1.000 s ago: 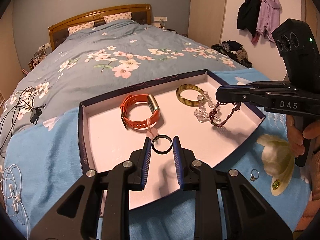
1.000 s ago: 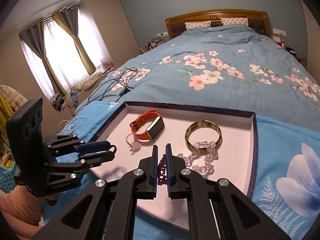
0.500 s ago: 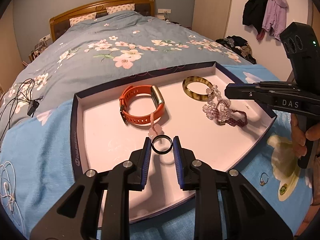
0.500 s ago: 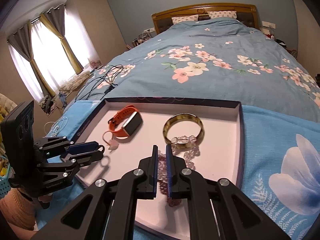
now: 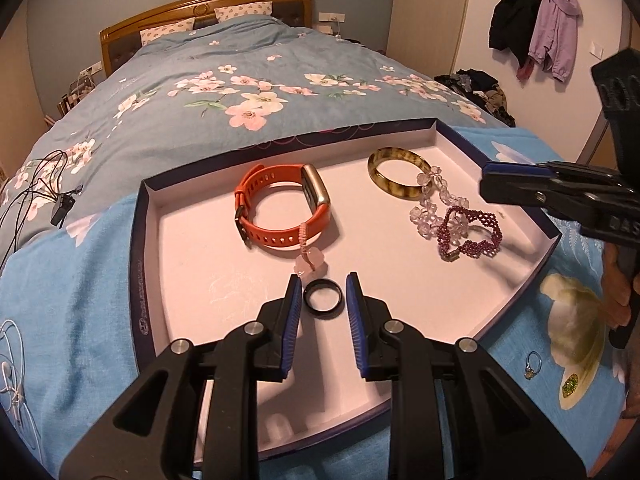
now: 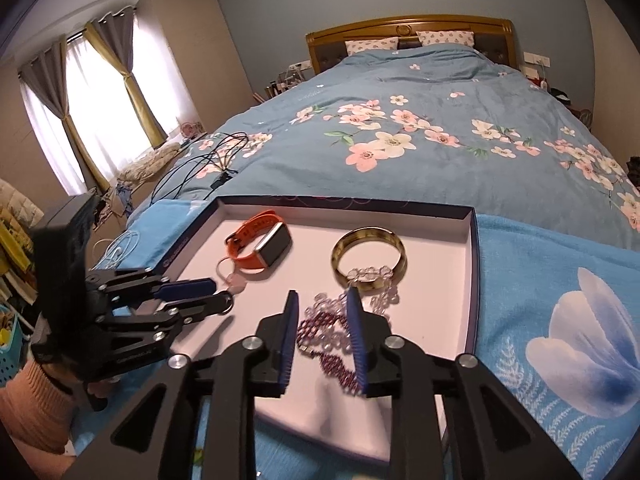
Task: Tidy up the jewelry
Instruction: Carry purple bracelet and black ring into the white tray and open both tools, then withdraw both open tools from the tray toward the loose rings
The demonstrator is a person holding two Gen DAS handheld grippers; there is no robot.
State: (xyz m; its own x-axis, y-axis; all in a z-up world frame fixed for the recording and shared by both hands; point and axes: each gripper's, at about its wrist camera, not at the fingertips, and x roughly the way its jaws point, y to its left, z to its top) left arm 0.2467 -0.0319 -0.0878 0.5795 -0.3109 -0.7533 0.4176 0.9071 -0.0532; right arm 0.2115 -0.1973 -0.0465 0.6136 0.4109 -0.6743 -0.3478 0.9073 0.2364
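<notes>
A: Where did the jewelry sit at that moment?

B: In the shallow box lid with the dark blue rim and pale pink floor [image 5: 141, 240], which lay on the light blue flowered blanket [image 5: 80, 280] at the foot of the bed. The orange silicone watch with the gold case [image 5: 280, 208] stood on its side near the lid's far edge, a pink braided cord with a pink stone charm [image 5: 309, 261] draped over its near side. The mottled amber bangle [image 5: 398, 178] lay toward the far right corner, with the clear crystal bead bracelet [image 5: 438, 204] touching it and the woven dark red bead bracelet [image 5: 472, 234] partly over the crystals.

A: And the left gripper [image 5: 322, 300]?

B: Its 2 blue pads were spreading, and the thin black ring [image 5: 323, 302] lay flat on the lid floor between them, near the middle toward the near edge. I could see a gap on each side of the ring.

A: The right gripper [image 6: 322, 314]?

B: Its jaws were opening too. The dark red bracelet lay on the floor between and below the fingers, not pinched.

A: Anything outside the lid?

B: 1 small ring with a pale stone [image 5: 532, 364] and a green gem piece [image 5: 570, 386] rested on the blanket just off the lid's near right corner.
</notes>
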